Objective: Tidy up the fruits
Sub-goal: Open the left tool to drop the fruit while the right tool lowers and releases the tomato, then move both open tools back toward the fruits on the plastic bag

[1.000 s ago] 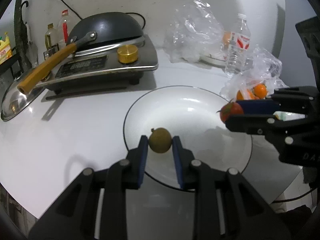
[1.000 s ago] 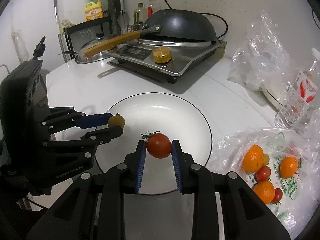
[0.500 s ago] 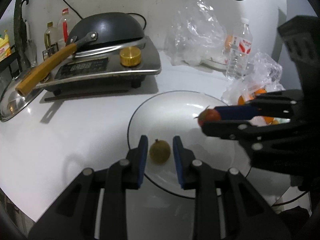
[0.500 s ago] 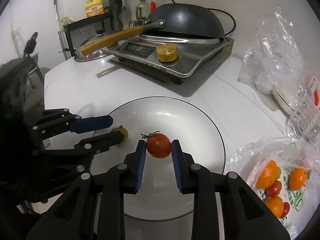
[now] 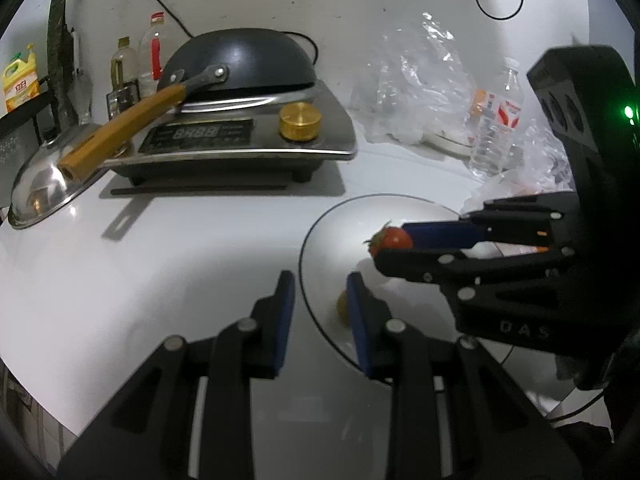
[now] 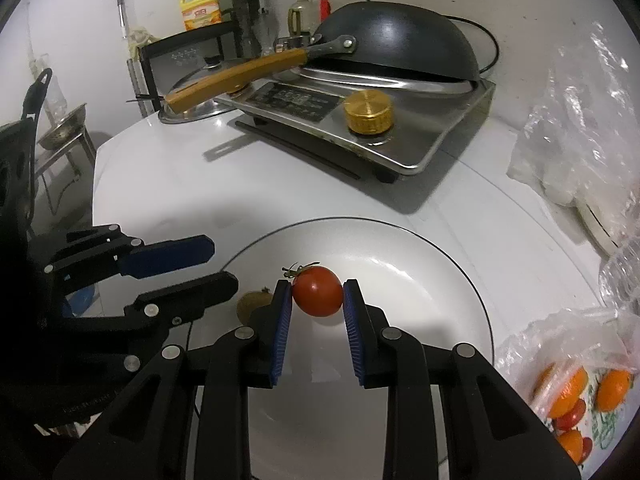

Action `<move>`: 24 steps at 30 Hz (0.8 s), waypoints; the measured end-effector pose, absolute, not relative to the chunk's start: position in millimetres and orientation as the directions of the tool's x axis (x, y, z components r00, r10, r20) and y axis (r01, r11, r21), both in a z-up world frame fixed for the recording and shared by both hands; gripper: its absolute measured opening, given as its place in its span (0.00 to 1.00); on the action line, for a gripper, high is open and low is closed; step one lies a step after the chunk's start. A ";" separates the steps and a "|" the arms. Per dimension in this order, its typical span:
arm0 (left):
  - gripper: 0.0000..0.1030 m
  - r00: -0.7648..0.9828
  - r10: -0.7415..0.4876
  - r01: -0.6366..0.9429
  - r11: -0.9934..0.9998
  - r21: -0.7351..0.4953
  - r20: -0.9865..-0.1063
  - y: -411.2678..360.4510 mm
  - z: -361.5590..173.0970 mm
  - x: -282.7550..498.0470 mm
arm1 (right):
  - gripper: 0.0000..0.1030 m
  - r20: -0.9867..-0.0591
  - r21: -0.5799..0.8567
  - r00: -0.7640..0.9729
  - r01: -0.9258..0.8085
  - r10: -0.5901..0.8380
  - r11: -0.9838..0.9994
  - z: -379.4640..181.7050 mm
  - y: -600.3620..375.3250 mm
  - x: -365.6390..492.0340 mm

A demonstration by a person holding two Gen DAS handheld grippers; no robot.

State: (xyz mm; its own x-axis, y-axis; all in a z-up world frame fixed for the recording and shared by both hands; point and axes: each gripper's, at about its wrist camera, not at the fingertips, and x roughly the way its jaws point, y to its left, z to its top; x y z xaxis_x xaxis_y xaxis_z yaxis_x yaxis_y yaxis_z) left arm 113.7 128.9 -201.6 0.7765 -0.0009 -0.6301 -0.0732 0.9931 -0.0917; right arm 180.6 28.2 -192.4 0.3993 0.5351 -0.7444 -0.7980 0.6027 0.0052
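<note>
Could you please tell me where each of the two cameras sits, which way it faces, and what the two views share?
Left wrist: on the left gripper, looking forward and down across the table at the plate edge and the stove; its own fingers show, empty.
Right wrist: on the right gripper, looking down over the plate; its fingers grip the tomato.
Shared: plate, tomato, brown fruit, stove, wok; each sees the other gripper.

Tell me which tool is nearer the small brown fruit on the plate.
Left. The left tool hangs empty beside the small brown fruit; the right tool grips the tomato just past it.
</note>
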 end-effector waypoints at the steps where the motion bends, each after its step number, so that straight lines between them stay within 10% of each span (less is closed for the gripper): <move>1: 0.27 0.776 0.001 -0.075 0.993 -0.091 -0.631 129.8 -201.9 113.8 | 0.27 -0.745 0.006 0.397 -0.800 0.536 0.600 -193.1 30.1 181.2; 24: 0.37 0.768 0.043 -0.132 0.987 -0.092 -0.639 144.9 -206.7 108.5 | 0.31 -0.751 0.054 0.368 -0.793 0.547 0.607 -197.4 45.5 185.1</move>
